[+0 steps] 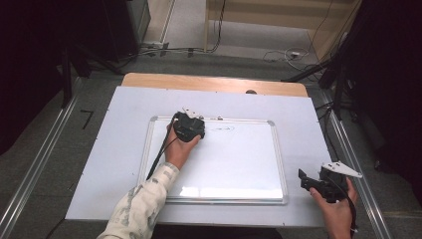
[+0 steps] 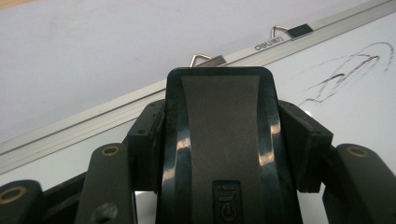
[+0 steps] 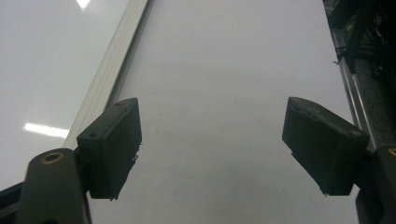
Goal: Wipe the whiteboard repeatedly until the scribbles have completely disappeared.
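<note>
Near whiteboard (image 1: pixel 214 159) top edge: my left gripper (image 2: pixel 219 93) clamps whiteboard eraser (image 2: pixel 219 140), long axis pointing toward frame. Ink scribble (image 2: pixel 348 70) lies just ahead-right of eraser; left hand nearest. My right gripper (image 3: pixel 210 149) spread wide, empty, over table beside board's right frame.

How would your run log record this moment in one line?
left gripper: shut on eraser, on whiteboard near scribble | right gripper: open, holding nothing
</note>
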Demonstrator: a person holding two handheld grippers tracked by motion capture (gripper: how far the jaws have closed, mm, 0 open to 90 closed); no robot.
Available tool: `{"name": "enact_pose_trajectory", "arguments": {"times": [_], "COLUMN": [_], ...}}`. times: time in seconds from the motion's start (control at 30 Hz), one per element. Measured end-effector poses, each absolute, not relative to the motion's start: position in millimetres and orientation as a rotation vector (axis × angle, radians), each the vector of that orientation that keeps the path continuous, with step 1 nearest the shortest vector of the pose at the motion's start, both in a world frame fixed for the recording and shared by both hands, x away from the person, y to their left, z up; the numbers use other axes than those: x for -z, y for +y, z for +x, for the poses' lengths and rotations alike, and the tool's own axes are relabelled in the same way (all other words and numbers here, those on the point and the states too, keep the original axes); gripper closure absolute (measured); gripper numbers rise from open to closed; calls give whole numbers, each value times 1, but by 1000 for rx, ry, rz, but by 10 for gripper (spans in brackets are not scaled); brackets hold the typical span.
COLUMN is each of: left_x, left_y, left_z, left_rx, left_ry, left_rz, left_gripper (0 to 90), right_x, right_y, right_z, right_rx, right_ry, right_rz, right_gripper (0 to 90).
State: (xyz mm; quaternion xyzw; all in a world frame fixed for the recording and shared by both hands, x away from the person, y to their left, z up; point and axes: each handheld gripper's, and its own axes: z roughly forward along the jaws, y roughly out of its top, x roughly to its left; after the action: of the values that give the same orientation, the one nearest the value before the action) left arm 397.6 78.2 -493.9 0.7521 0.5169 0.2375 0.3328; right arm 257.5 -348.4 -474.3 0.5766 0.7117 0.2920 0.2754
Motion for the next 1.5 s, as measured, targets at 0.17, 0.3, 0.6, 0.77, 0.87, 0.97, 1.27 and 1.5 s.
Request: {"name": "enact_pose_trajectory", "arguments": {"times": [0.17,0.3,0.6,0.77,0.87,0.97,1.27,1.5], "left_x": [494,494,494,494,494,494,493,493], "left_y": [86,87,87,87,87,88,89,88], "left_z": [398,398,398,397,397,397,397,397], "left_rx": [-620,-618,-624,-645,-642,-640,-651,-666], "left_ry": [1360,1358,1361,1358,1358,1357,1358,1358], "left_rz": [1954,1954,1941,1937,1933,1923,1935,1951], "left_gripper": [410,408,395,378,376,376,412,414], "right_x": [474,475,475,474,475,475,475,475], "right_y": [-348,-348,-345,-345,-345,-345,-345,-345], "right_z": [258,258,260,260,260,261,260,260], "right_rx": [-782,-782,-782,-781,-784,-781,-781,-783], "right_ry": [1911,1914,1920,1921,1920,1922,1924,1924], "right_rz": [1550,1547,1543,1541,1542,1540,1535,1535], "right_gripper": [185,184,184,184,184,184,184,184]}}
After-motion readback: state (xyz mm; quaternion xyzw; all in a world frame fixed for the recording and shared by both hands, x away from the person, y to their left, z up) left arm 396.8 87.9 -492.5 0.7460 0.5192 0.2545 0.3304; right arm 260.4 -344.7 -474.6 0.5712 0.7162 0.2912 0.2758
